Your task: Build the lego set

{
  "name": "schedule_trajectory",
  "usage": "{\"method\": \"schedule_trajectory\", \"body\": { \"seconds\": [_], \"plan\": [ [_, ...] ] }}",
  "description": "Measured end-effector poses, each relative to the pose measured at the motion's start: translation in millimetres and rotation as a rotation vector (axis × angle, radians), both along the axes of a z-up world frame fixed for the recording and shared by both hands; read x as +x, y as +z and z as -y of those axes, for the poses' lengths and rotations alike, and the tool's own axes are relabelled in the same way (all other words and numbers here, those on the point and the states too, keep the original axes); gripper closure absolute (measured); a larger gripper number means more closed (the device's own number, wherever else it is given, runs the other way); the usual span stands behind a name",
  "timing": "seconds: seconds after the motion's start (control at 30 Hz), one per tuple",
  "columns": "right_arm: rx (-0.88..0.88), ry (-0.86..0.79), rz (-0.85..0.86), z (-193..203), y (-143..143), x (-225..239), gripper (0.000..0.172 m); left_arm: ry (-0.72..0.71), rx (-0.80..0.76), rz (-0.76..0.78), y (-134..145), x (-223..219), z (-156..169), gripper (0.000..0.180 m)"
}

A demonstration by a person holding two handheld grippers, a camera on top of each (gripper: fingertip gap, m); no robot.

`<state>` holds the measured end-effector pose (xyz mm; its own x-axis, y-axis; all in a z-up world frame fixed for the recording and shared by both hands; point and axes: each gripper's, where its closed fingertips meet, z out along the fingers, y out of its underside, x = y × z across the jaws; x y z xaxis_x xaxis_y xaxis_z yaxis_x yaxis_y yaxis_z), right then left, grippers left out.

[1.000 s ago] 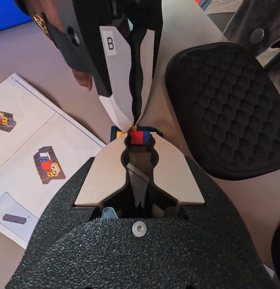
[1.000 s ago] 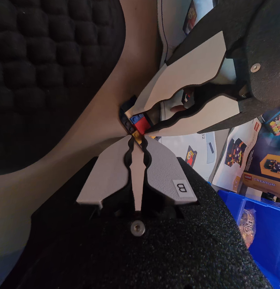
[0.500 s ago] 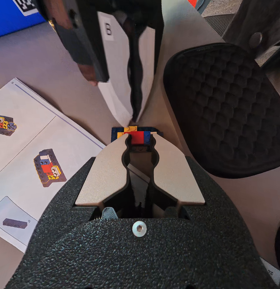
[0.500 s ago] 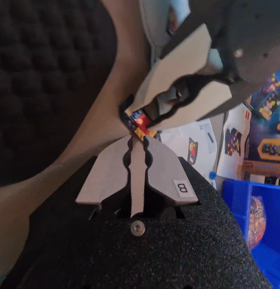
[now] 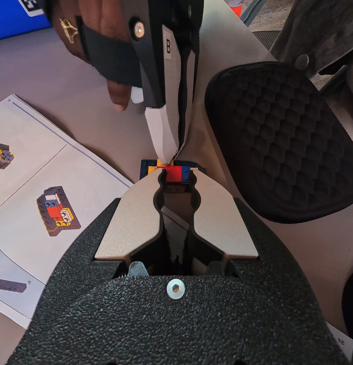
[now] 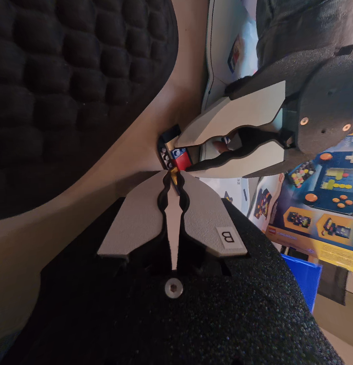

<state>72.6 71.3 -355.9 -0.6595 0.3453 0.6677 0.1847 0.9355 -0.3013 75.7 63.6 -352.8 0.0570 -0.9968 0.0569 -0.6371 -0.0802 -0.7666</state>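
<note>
A small brick model sits on the table, with a red brick (image 5: 173,173), a blue brick (image 5: 185,173) and yellow bricks (image 5: 152,169) on a dark blue plate (image 5: 146,166). My left gripper (image 5: 175,172) is shut on the model, its pads against the red and blue bricks' sides. It also shows in the right wrist view (image 6: 182,156). My right gripper (image 6: 174,173) comes from the far side in the left wrist view (image 5: 172,159). Its jaws are almost together and its tips rest on top of a yellow brick (image 6: 174,177), which shows on both sides of them.
An open instruction booklet (image 5: 53,177) lies to the left of the model. A black quilted chair seat (image 5: 280,138) sits close on the right. A blue bin (image 6: 301,280) and a toy box (image 6: 319,207) stand behind. A person's hand (image 5: 104,19) holds the right gripper. The tips of both grippers are at nearly the same place.
The right gripper had its tips at the yellow brick, opened a little and lifted off, leaving it on the model. It has since closed and come back down onto it. The left gripper kept its hold.
</note>
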Motion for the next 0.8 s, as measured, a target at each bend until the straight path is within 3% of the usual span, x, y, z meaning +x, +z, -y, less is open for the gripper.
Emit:
{"method": "schedule_trajectory", "body": {
  "seconds": [0.23,0.27,0.3,0.37,0.47,0.53,0.57,0.8],
  "plan": [
    [-0.053,-0.100,-0.162,-2,8,-4,0.172,0.002,-0.008,0.003,1,-3,1,0.157],
    [-0.104,-0.233,-0.465,-18,52,-22,0.172,-0.004,-0.014,0.004,0,0,3,0.157],
    [-0.212,-0.304,-0.538,-25,75,-31,0.171,-0.022,-0.004,0.004,0,7,6,0.157],
    [-0.171,-0.249,-0.494,-21,73,-35,0.171,-0.030,0.005,0.003,1,8,7,0.157],
    [-0.109,-0.203,-0.258,-22,30,-7,0.171,-0.032,0.004,0.003,1,2,8,0.157],
    [-0.143,-0.193,-0.133,-15,14,11,0.151,-0.033,0.002,0.001,1,2,8,0.157],
    [-0.157,-0.196,-0.117,-11,12,14,0.146,-0.035,-0.002,0.002,1,2,8,0.157],
    [-0.145,-0.137,-0.139,1,7,5,0.150,-0.037,-0.016,0.004,2,1,8,0.157]
  ]
}}
